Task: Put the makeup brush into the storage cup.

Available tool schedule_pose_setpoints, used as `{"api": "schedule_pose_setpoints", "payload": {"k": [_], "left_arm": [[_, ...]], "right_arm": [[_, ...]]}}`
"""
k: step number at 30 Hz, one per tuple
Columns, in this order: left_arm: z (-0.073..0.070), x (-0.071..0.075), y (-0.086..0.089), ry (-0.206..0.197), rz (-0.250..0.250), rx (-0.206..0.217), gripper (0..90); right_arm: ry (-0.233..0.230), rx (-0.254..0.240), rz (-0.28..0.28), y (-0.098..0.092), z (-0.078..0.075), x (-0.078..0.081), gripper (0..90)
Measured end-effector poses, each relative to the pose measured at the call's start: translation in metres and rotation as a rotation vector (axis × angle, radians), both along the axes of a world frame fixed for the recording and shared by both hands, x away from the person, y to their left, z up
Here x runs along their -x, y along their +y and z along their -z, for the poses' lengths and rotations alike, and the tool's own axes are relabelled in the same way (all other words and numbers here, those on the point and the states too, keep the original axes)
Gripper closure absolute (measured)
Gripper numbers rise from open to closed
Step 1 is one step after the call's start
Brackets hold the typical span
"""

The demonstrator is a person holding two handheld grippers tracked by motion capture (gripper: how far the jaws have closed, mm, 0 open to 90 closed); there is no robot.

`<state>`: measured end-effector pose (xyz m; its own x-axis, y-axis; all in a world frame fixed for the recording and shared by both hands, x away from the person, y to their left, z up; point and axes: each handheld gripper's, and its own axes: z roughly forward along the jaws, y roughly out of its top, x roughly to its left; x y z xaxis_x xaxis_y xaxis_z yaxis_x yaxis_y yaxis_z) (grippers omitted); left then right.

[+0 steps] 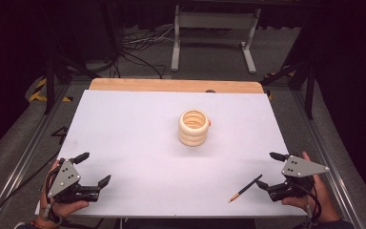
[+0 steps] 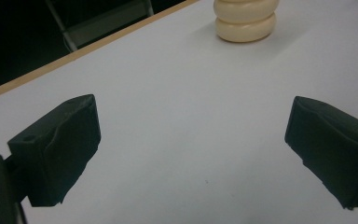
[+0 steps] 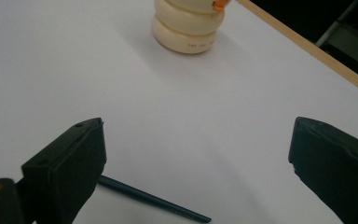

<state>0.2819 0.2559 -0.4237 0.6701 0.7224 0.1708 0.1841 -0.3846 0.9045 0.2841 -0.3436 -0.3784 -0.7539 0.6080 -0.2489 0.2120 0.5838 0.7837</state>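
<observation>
Both the left gripper [image 1: 91,168] and right gripper [image 1: 270,169] rest wide apart and empty, the pencil [image 1: 244,188] just beside the right, likely headed for the ribbed holder [image 1: 193,127].

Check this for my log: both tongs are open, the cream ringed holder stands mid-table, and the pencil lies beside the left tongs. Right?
One slip: the pencil lies beside the right tongs, as the high view shows. Both tongs are open, left tongs too, and the holder stands mid-table.

pencil [image 1: 245,188] | dark, slim | flat on table | beside right gripper [image 1: 267,170]
</observation>
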Motion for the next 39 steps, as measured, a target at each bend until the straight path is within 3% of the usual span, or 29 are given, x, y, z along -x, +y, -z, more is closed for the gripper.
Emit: {"api": "schedule_pose_setpoints", "payload": {"k": [8, 13, 18, 25, 27, 29, 31, 39], "left_arm": [[0.002, -0.001, -0.003, 0.016, 0.019, -0.013, 4.2], [0.002, -0.001, -0.004, 0.020, 0.024, -0.019, 4.3], [0.003, -0.001, -0.005, 0.027, 0.028, -0.022, 4.6], [0.004, -0.002, -0.005, 0.033, 0.035, -0.028, 4.9], [0.004, -0.002, -0.005, 0.034, 0.037, -0.029, 4.8], [0.004, -0.002, -0.005, 0.035, 0.040, -0.029, 4.8], [0.004, -0.002, -0.005, 0.034, 0.041, -0.032, 4.8], [0.005, -0.002, -0.006, 0.039, 0.048, -0.030, 4.9]], "right_arm": [[0.077, 0.136, -0.088, 0.019, -0.002, -0.004, 5.7], [0.153, 0.263, -0.154, 0.035, 0.007, -0.009, 9.1], [0.192, 0.342, -0.207, 0.047, 0.013, -0.012, 12.2], [0.254, 0.447, -0.318, 0.071, 0.021, -0.013, 24.7], [0.256, 0.508, -0.356, 0.078, 0.024, -0.013, 28.5], [0.266, 0.528, -0.377, 0.080, 0.025, -0.012, 29.6], [0.292, 0.594, -0.408, 0.088, 0.028, -0.010, 38.6], [0.328, 0.665, -0.464, 0.100, 0.036, -0.014, 59.0]]}}
